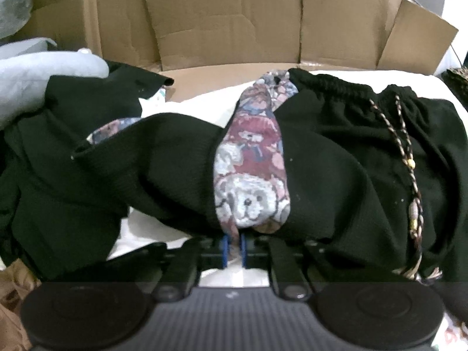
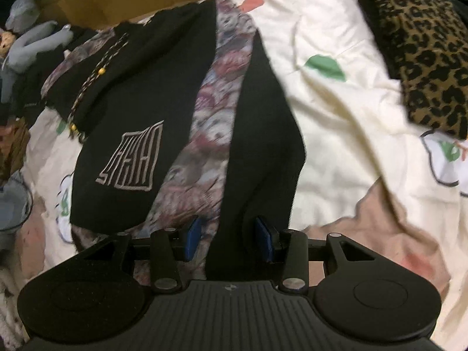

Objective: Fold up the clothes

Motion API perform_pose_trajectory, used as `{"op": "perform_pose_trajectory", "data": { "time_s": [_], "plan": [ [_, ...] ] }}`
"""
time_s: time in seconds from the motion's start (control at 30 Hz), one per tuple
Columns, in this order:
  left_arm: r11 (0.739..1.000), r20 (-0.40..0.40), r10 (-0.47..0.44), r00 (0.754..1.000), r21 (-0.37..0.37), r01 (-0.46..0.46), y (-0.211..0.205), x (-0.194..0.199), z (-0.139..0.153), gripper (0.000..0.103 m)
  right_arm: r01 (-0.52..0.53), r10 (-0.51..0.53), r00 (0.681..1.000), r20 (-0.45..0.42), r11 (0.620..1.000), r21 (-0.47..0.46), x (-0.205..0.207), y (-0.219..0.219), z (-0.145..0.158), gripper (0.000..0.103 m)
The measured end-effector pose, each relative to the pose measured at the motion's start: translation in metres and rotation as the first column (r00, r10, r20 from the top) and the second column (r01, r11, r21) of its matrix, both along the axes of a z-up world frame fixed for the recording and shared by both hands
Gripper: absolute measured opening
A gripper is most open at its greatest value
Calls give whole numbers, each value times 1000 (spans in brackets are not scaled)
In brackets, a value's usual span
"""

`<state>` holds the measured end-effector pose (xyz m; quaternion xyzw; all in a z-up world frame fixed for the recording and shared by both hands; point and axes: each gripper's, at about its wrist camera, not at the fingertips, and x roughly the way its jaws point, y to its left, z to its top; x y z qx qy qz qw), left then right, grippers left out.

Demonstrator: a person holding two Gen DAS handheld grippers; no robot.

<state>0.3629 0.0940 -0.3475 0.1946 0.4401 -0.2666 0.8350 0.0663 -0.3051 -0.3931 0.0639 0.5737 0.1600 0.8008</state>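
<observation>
Black pants [image 1: 336, 161] with a teddy-bear print panel [image 1: 251, 175] and a beaded drawstring [image 1: 409, 158] lie on a cream bedsheet [image 2: 336, 117]. My left gripper [image 1: 233, 248] is shut on the lower end of the bear panel, its blue pads nearly touching. In the right wrist view the pants [image 2: 140, 87] stretch away from me, showing a grey outlined logo [image 2: 131, 158] and the bear panel [image 2: 210, 117]. My right gripper [image 2: 229, 237] is open, its blue pads wide apart, with a black strip of the leg [image 2: 263, 146] running between them.
Cardboard box walls [image 1: 234, 23] stand behind the bed. A second black garment [image 1: 73, 146] and pale grey cloth [image 1: 44, 73] are heaped at the left. A folded leopard-print cloth [image 2: 424, 58] lies at the far right on the sheet.
</observation>
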Motion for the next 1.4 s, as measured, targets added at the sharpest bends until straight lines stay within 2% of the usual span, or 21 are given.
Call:
{"op": "perform_pose_trajectory", "data": {
  "time_s": [0.2,0.47,0.53,0.57,0.6,0.67,0.7,0.83,1.03,1.4],
  "plan": [
    [1000,29,-18,999,-13,18,4,-4,17,6,3,-1,998,62,1000,-27,-8,2,21,48],
    [996,19,-77,997,-35,77,4,-14,51,4,-30,30,999,-37,1000,-6,-8,15,-9,48],
    [995,18,-96,995,-38,97,3,-18,63,3,-43,42,998,-42,999,-33,-7,21,-16,46],
    [993,16,-108,994,-37,109,2,-21,69,3,-47,45,998,-45,998,-42,-7,21,-19,38],
    [992,13,-119,993,-34,120,1,-23,75,3,-50,47,998,-49,998,-47,-7,21,-21,17],
    [990,5,-135,991,-31,135,0,-27,86,3,-57,55,997,-50,997,-48,-6,20,-20,5],
    [989,-1,-141,990,-34,141,0,-29,92,3,-61,59,997,-45,997,-48,-5,19,-18,3],
    [987,-25,-152,988,-53,150,-3,-35,120,3,-59,59,998,-4,997,-55,-5,10,-4,1],
    [986,-114,-128,985,-123,114,-9,-39,156,3,22,-18,998,60,997,-72,3,-18,22,1],
    [980,-211,-114,971,-183,75,-24,-11,184,3,101,-68,983,172,976,-191,38,-75,67,1]
  ]
}}
